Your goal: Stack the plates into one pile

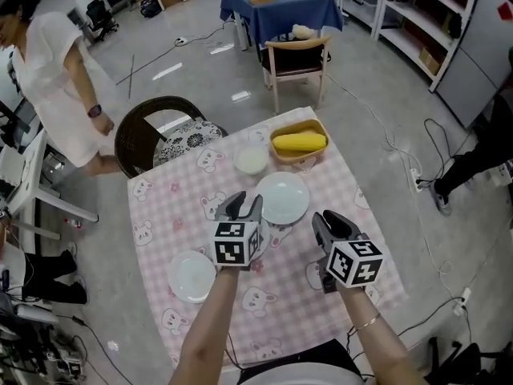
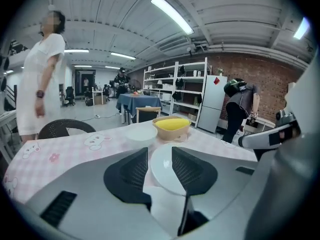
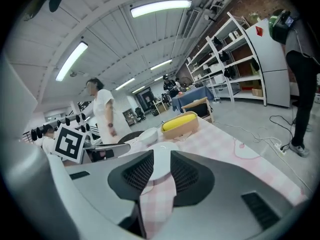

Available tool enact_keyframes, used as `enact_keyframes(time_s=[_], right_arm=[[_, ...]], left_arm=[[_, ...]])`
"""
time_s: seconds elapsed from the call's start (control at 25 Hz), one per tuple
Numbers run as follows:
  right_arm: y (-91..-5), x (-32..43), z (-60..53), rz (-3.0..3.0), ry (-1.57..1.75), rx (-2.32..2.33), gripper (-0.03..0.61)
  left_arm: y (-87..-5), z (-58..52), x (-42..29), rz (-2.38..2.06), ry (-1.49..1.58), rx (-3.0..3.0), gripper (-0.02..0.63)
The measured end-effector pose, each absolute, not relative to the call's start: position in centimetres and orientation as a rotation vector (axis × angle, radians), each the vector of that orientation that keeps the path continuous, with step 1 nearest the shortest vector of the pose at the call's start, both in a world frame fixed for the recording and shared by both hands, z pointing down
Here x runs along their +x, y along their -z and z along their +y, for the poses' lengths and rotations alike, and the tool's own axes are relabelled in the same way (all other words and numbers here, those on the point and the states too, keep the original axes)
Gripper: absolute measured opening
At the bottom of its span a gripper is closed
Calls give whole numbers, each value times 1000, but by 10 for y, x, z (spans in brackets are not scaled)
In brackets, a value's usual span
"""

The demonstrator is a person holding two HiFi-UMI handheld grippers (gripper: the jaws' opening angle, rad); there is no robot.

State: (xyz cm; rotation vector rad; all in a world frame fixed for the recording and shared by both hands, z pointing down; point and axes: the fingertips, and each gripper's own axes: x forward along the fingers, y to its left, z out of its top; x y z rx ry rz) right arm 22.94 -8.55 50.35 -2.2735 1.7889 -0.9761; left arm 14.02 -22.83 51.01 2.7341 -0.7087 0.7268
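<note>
**Two plates apart, both grippers empty-jawed**

Both grippers hover low over the pink checked cloth (image 1: pixel 172 215), jaws parted and clamping nothing. The left gripper (image 1: pixel 240 205) is by the near rim of a smooth, round white plate (image 1: pixel 284 197) at centre frame; the right gripper (image 1: pixel 330 224) is lower right of it. A second plate (image 1: pixel 192 277) lies lower left — bare cloth between them.

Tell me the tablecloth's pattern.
The tablecloth is pink-and-white check with rabbit figures, clearest in the head view.
</note>
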Motion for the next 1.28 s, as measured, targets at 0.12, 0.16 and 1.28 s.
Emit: enact_keyframes(time_s=[0.12, 0.16, 1.28], right_arm=[[-507, 239, -89, 1777, 992, -2269, 110], [-508, 242, -91, 1775, 995, -2268, 110], [-541, 244, -120, 1793, 1097, -2227, 104]], left_arm=[[-522, -231, 148, -722, -778, 2725, 149], [-526, -232, 150, -727, -796, 2723, 149], [-584, -255, 172, -557, -1178, 2572, 129]])
